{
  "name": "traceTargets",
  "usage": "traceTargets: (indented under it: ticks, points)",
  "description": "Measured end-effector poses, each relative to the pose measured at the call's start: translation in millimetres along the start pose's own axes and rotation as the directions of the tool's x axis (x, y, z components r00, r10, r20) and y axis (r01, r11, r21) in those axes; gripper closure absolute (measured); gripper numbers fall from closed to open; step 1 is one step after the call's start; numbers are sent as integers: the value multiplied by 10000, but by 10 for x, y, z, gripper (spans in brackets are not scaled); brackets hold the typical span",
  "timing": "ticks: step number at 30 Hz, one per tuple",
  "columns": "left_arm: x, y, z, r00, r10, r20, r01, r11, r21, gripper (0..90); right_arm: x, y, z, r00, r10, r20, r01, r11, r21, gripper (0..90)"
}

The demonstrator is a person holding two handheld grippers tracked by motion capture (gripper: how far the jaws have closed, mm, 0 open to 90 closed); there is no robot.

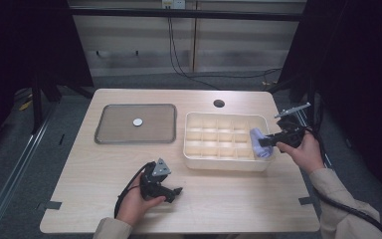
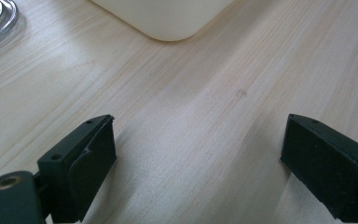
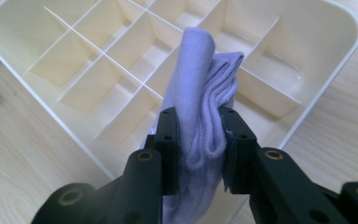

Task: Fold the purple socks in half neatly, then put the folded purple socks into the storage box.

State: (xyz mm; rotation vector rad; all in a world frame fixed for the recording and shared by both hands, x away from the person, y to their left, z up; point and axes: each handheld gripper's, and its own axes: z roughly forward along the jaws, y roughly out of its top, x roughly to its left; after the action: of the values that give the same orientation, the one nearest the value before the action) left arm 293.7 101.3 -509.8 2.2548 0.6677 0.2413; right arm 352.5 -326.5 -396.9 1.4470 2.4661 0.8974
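A folded lilac cloth (image 3: 200, 98) is pinched between the jaws of my right gripper (image 3: 198, 140), which is shut on it. In the high view the lilac cloth (image 1: 259, 143) hangs over the right end of a cream divided box (image 1: 195, 158), with the right gripper (image 1: 271, 141) reaching in from the box's right side. My left gripper (image 1: 175, 191) rests low on the table in front of the box, pointing right. Its jaws stand wide apart over bare wood in the left gripper view, the left gripper (image 2: 198, 158) holding nothing.
A grey tray (image 1: 110, 133) with a small round silver disc (image 1: 138, 122) lies at the back left of the wooden table (image 1: 94, 179). The box's rounded corner (image 2: 168, 23) lies ahead of the left gripper. A round hole (image 1: 219, 103) sits near the table's far edge.
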Motion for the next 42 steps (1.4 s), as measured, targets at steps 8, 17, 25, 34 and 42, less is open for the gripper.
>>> traceTargets:
  ticks: [8,17,25,34,42]
  points:
    - [6,2,-6,9999,109,-16,-108,9999,95,92,-20,-60,38,10000,9,77,-10,9999,127,715]
    - [4,0,-3,10000,75,1,-75,10000,47,92,-65,-145,75,9997,47,245,-55,9994,329,715]
    - [6,1,-3,10000,92,0,-92,9999,59,92,-73,-186,86,9997,10,251,-20,9993,369,714]
    - [6,2,-4,9999,102,-15,-102,9999,82,92,-53,-219,158,9994,-130,318,111,9982,586,714]
    - [7,0,0,10000,93,5,-93,10000,29,92,-28,-217,189,9989,-303,359,273,9962,830,715]
